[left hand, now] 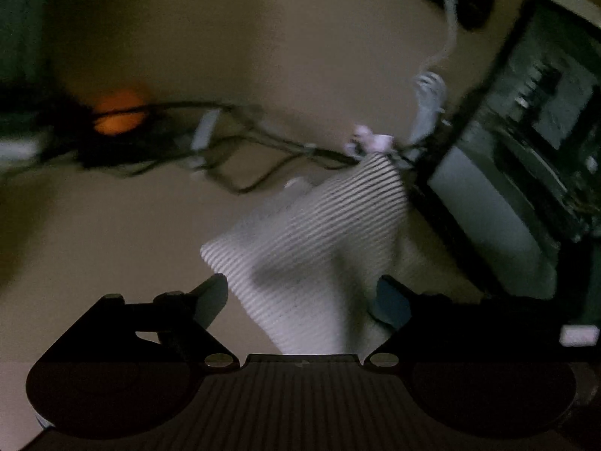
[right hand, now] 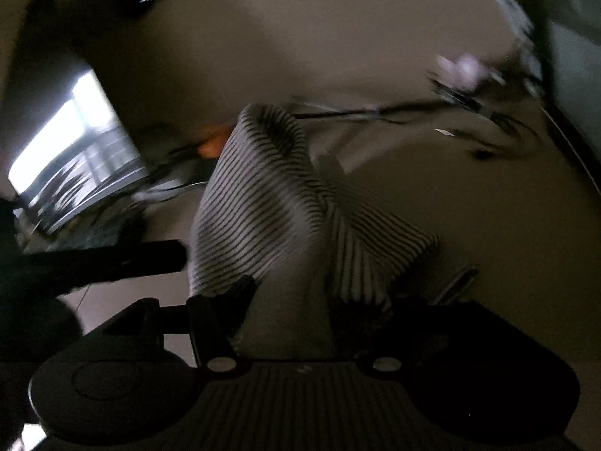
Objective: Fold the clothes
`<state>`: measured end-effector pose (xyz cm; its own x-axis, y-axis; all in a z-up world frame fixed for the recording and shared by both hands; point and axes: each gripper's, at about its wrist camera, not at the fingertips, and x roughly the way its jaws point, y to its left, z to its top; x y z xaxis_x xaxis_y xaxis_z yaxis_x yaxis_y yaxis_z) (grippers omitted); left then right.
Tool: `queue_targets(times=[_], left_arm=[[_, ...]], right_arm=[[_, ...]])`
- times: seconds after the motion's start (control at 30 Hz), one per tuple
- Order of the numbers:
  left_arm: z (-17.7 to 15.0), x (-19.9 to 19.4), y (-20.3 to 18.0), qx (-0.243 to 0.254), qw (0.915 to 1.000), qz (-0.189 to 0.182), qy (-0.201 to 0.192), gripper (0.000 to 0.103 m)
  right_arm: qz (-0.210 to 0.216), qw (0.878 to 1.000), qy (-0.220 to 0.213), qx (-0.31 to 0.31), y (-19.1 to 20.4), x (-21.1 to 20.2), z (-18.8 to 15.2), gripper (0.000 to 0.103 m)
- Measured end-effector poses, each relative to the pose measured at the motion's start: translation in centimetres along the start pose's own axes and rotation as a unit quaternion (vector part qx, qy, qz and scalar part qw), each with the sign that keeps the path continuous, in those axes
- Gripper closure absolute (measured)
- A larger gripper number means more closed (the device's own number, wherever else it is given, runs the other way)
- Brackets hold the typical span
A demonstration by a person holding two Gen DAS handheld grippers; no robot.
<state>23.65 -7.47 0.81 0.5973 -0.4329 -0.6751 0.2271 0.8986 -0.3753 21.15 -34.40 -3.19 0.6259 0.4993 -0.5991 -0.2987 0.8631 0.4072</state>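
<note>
While both views are dim and smeared, the following can be listed.

Left gripper [left hand: 300, 300]: jaws spread wide, one finger on each side of the cloth; neither pad appears to press on it, so nothing is held.

Right gripper [right hand: 319, 297]: jaws about half apart, cloth bunched between and over the fingers; the right-hand finger is buried in fabric, and whether the pads pinch it I cannot tell.

Striped garment [left hand: 311, 233]: one, white with thin dark stripes. It lies heaped on the tan floor [left hand: 225, 37], rising in a soft peak just ahead of both grippers, its near end running under the left gripper's fingers.

Handling, as I judge it: light, limp, not fragile; it will sag and slide rather than keep shape. Best taken at a hem edge or corner, one gripper to each, not at the bunched middle.

Cables [left hand: 225, 143]: a dark tangle beyond the garment, number not countable through the blur.

Orange object [left hand: 116, 116]: one, round, among the cables, well apart from the cloth.

Dark framed pane [left hand: 526, 131]: one, at the right of the left view.

Count: two grippers, one garment.
</note>
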Motion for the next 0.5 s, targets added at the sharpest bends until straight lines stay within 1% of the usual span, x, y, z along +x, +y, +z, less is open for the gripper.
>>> queue_targets(times=[0.03, 0.1, 0.13, 0.17, 0.23, 0.3, 0.37, 0.43, 0.5], left_arm=[[-0.7, -0.4, 0.9, -0.028, 0.9996, -0.004, 0.004, 0.012], [-2.0, -0.5, 2.2, -0.081, 0.9962, -0.028, 0.018, 0.015], [-2.7, -0.4, 2.6, -0.102, 0.9935, -0.044, 0.023, 0.016], [-3.4, -0.3, 2.9, -0.123, 0.9901, -0.062, 0.027, 0.017], [-4.3, -0.2, 3.5, -0.162, 0.9817, -0.098, 0.02, 0.019], [-4.6, -0.7, 3.7, -0.179, 0.9773, -0.113, 0.01, 0.019], [-4.6, -1.9, 3.7, -0.175, 0.9772, -0.119, -0.006, 0.019], [-4.5, -3.5, 3.7, -0.17, 0.9776, -0.122, -0.022, 0.02], [-4.6, -5.6, 4.0, -0.168, 0.978, -0.119, -0.036, 0.026]], right_arm=[[0.012, 1.0, 0.005, -0.008, 0.6, -0.1, -0.2, 0.049], [0.035, 0.999, 0.016, -0.023, 1.8, -0.2, -0.5, 0.065], [0.047, 0.998, 0.022, -0.03, 2.4, -0.3, -0.6, 0.068], [0.067, 0.997, 0.04, -0.014, 2.6, 0.0, -0.7, 0.072], [0.093, 0.993, 0.065, 0.017, 2.8, 0.5, -0.9, 0.073], [0.114, 0.989, 0.081, 0.044, 3.3, 0.8, -1.1, 0.074], [0.132, 0.985, 0.092, 0.059, 4.3, 0.9, -1.2, 0.075], [0.141, 0.984, 0.096, 0.05, 6.2, 0.6, -1.5, 0.075], [0.149, 0.984, 0.095, 0.031, 8.5, 0.4, -1.5, 0.075]])
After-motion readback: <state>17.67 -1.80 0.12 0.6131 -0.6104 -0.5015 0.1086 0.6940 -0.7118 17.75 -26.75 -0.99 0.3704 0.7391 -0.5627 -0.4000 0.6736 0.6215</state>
